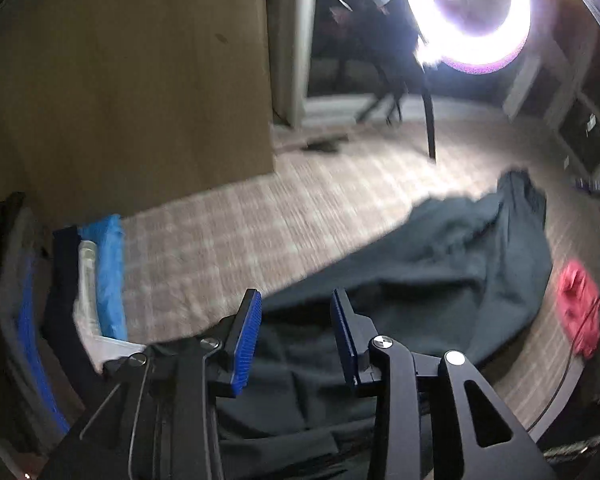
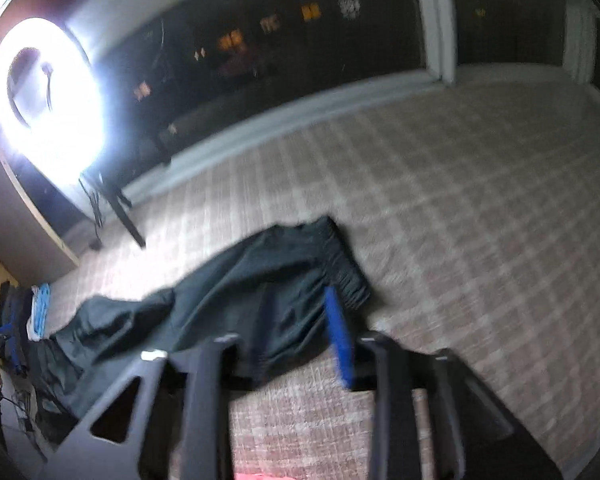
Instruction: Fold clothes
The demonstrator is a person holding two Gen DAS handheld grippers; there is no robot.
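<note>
A dark teal garment (image 1: pixel 440 264) lies spread and rumpled on the checked carpet; it also shows in the right wrist view (image 2: pixel 236 288). My left gripper (image 1: pixel 296 328) is open above the garment's near part, its blue pads (image 1: pixel 246 338) apart with nothing between them. My right gripper (image 2: pixel 300 332) is open over the garment's near edge, one blue pad (image 2: pixel 338 332) clear, the other blurred. Both views are motion-blurred.
A stack of folded clothes (image 1: pixel 100 280), blue, white and dark, lies at the left by a wooden cabinet (image 1: pixel 132 80). A pink cloth (image 1: pixel 578 312) lies at the right. A bright ring light (image 1: pixel 468 8) on a stand is at the back; also in the right wrist view (image 2: pixel 44 92).
</note>
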